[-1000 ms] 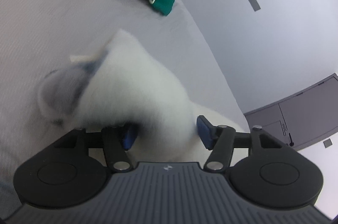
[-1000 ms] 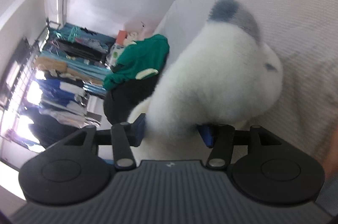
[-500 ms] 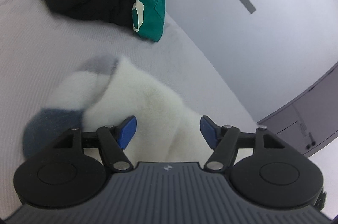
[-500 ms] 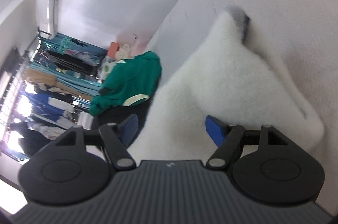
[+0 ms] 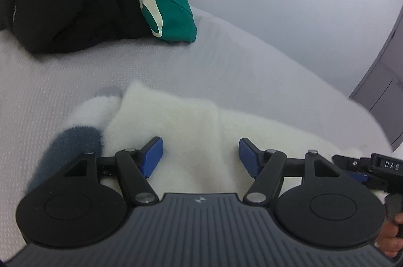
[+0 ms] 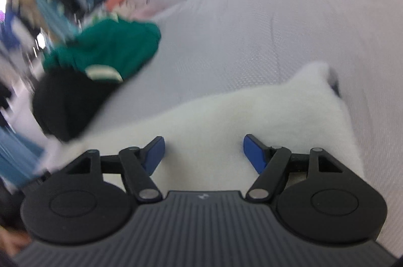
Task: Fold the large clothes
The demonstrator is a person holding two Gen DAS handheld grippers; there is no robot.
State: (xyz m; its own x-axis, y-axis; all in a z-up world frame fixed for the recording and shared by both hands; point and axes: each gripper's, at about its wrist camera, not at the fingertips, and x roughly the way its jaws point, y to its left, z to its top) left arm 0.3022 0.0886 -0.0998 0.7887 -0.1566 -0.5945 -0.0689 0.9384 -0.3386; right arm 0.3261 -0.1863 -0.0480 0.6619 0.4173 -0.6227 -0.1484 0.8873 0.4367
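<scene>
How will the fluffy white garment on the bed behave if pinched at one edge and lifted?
The white garment looks thick and fleecy, so it will probably droop and unfold rather than hold shape. Its pile likely grips well, not slippery. Its bulk suggests the folds may spring open on the bed.

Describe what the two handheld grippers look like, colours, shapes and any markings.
Both match. The left gripper and right gripper each have two blue pads on black linkage arms with silver pivot pins, two round black discs, and a dark grey ribbed body bearing a small logo. In the left wrist view, the right gripper's side shows white letters "DAS". No cables or sleeves are visible.
</scene>
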